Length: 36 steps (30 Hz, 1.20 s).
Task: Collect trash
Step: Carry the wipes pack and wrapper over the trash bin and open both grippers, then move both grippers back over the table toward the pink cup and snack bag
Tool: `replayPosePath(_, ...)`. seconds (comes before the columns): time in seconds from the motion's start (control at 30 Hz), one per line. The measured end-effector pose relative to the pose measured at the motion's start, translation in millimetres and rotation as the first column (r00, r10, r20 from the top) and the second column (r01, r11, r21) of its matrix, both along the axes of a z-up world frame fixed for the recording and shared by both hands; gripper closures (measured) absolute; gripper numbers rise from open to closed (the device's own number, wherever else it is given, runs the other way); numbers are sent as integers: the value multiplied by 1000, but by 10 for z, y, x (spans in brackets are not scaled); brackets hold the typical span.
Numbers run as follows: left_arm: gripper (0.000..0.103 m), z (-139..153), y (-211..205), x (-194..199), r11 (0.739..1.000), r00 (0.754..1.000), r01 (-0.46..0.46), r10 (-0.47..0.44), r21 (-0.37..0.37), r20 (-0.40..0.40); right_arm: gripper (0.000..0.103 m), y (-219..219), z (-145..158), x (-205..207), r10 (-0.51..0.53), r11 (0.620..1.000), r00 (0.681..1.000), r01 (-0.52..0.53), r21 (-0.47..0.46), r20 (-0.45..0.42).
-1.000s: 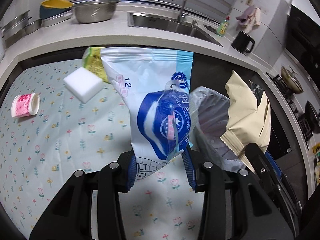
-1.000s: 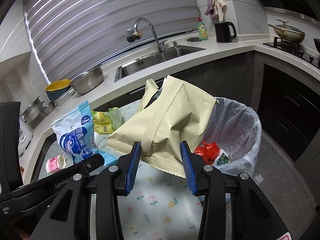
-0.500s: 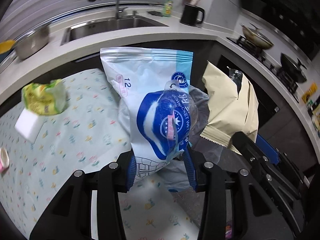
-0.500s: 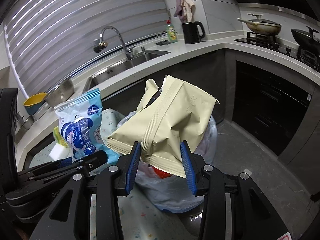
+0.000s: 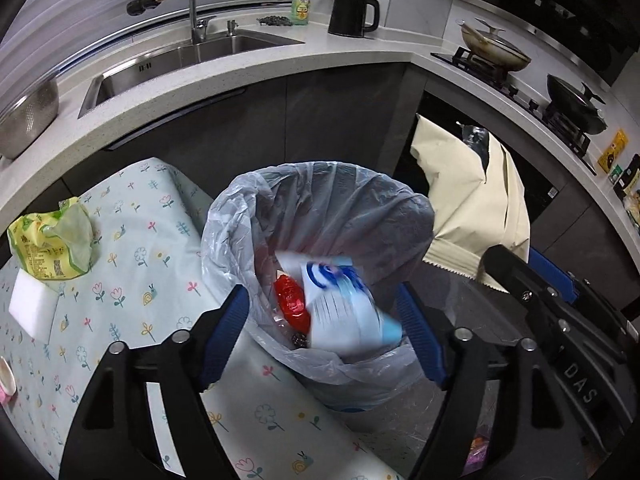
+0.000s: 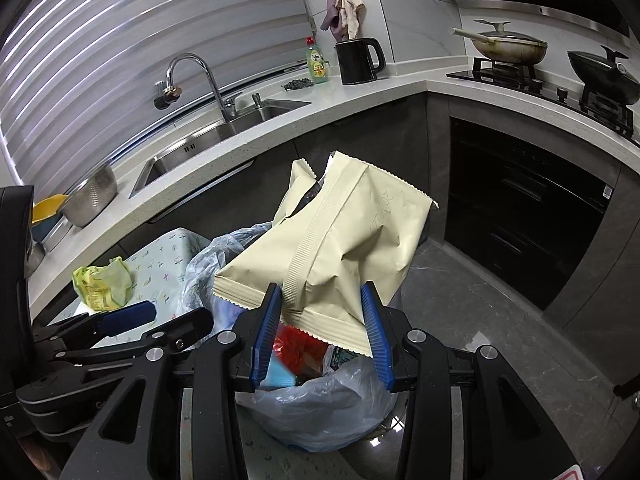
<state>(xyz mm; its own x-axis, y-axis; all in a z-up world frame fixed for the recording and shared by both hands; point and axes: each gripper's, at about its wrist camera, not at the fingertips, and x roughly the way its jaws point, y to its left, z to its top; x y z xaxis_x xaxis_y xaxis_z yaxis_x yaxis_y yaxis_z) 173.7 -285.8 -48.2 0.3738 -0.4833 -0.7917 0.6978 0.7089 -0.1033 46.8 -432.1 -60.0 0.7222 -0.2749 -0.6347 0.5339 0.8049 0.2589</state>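
Blue-and-white plastic wet-wipe pouch [image 5: 344,308], blurred, is probably dropping from the spread-apart left gripper [image 5: 324,336] into the grey-lined bin [image 5: 240,216]; next, the right gripper [image 6: 320,336], clamping the cream foil bag [image 6: 332,248], is needing release.

A: Describe room layout.
B: White L-shaped countertop [image 6: 400,88] over dark grey cabinets [image 6: 360,152]; steel sink [image 6: 224,128] below window blinds [image 6: 120,40].
A: Floor?
B: Grey marbled tile floor [image 6: 480,304].

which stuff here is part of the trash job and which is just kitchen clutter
Job:
- bin with its liner
- blue and white packet, dropping into the bin
- cream bag, gripped by the right gripper
- crumpled green wrapper
- open left gripper

Just lying about:
- kettle
- soap bottle
- colander
- pans
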Motion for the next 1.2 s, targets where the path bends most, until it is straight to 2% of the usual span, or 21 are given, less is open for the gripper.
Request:
replayPosePath(0.23,27,12,239,116,995,994,-100,100,2,41,63,108,-17,194,42,999,999,-42,-4,-7)
replayPosePath(0.47,26,54,503,231,980,979,-198,198,-12,50,62,285,-15,394,84,996,996,-84,-8,-13)
replayPosePath(0.6,17,66,654,273,971,969,-238,239,-14,62,62,349,-4,473,89,996,996,-89,-4,-11)
replayPosePath(1.2,17,219,1390,324,923,923,-380,383,-57,46,61,946,258,543,179,983,984,-179,-26,6)
